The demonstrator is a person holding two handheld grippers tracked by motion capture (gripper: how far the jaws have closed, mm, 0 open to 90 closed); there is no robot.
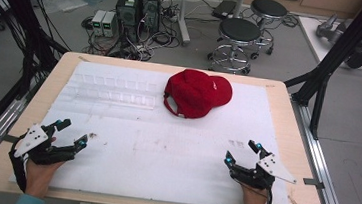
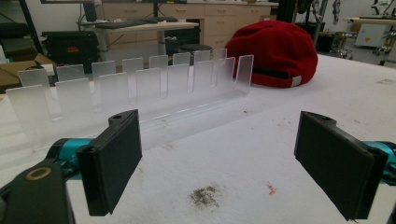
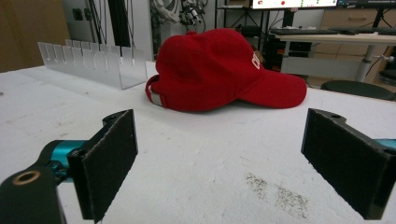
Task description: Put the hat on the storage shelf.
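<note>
A red cap (image 1: 198, 93) lies crown-up on the white pad of the bench (image 1: 285, 142), toward the far side and a little right of centre. Just to its left, at about nine o'clock from it, stands a clear slotted rack (image 1: 112, 90), its long axis running left to right along the far edge of the pad.

The left gripper (image 1: 69, 134) rests at the near left corner with its jaws spread wide and nothing between them. The right gripper (image 1: 244, 153) sits at the near right corner, jaws just as wide and also empty.

From the right gripper the cap lies at about eleven o'clock; from the left gripper it lies at roughly one o'clock, and farther off. So the right hand looks the nearer of the two.

The cap's long axis runs roughly left to right across the bench. Its brim (image 3: 275, 91) points to about three o'clock, and its strap end (image 2: 280, 77) faces nine o'clock and slightly toward the person. In the left gripper view the rack stands between that gripper and part of the cap, though how close rack and cap come is hard to judge from here.
</note>
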